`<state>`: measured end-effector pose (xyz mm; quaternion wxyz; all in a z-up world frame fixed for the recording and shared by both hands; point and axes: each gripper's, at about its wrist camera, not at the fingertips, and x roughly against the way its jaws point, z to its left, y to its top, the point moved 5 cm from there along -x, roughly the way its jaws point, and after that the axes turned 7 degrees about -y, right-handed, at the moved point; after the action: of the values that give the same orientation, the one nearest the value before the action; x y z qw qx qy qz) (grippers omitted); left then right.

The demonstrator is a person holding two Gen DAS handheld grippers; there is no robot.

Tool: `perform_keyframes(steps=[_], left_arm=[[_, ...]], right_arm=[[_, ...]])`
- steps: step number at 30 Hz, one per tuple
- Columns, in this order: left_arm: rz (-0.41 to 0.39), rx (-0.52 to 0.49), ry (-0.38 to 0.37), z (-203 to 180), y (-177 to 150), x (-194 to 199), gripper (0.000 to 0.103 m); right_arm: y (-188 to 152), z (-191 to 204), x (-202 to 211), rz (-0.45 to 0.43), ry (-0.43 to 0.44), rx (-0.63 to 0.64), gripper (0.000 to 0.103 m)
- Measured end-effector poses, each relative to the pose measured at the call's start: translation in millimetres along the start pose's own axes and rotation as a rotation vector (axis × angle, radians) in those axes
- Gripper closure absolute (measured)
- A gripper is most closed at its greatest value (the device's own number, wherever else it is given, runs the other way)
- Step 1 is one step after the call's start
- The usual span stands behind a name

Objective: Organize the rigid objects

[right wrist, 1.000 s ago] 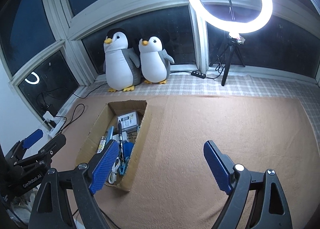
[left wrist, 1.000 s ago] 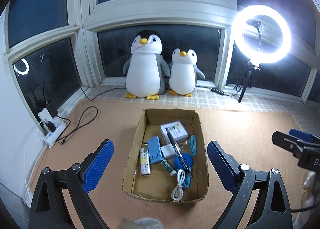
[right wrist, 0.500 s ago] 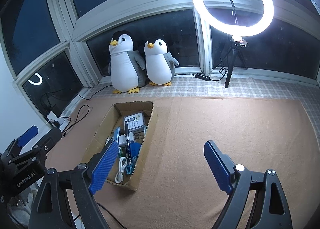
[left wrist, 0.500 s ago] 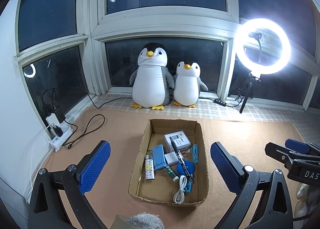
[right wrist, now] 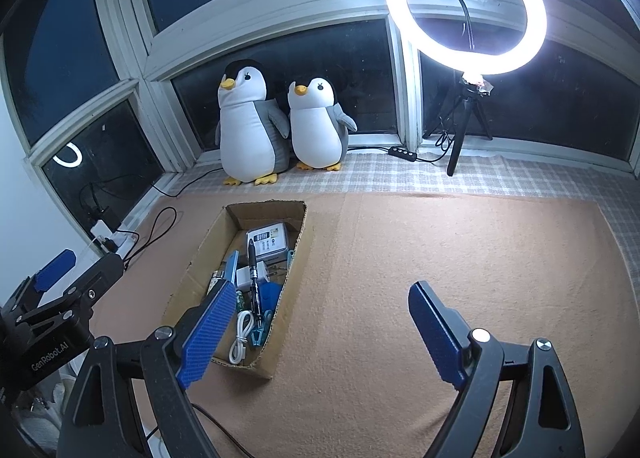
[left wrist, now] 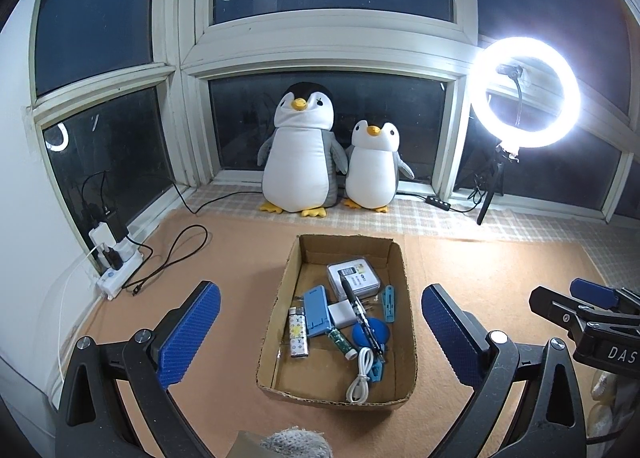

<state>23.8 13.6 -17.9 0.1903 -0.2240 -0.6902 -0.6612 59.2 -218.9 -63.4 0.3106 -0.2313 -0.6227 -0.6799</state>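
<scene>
Cardboard box [left wrist: 406, 298] runs lengthwise toward the penguins [left wrist: 300, 150], pen [left wrist: 360, 314] likewise.

White letters "GenRobot.AI" run along the black body of the left gripper [right wrist: 56, 286], seen at the near left of the right wrist view. In the left wrist view the letters "DAS" stand in white on the black body of the right gripper [left wrist: 592, 306] at the near right edge, and the word is cut off there. The white box [left wrist: 353, 277] in the far part of the cardboard box [left wrist: 280, 298] carries a printed label, too small to read.
</scene>
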Motion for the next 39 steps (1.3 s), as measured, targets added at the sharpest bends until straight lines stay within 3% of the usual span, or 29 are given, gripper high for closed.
perform_keyframes(steps=[39], left_arm=[[0.021,0.004,-0.008,1,-4,-9,0.001]], right_arm=[[-5,-4,-11,0.029,-0.004,-0.022,0.017]])
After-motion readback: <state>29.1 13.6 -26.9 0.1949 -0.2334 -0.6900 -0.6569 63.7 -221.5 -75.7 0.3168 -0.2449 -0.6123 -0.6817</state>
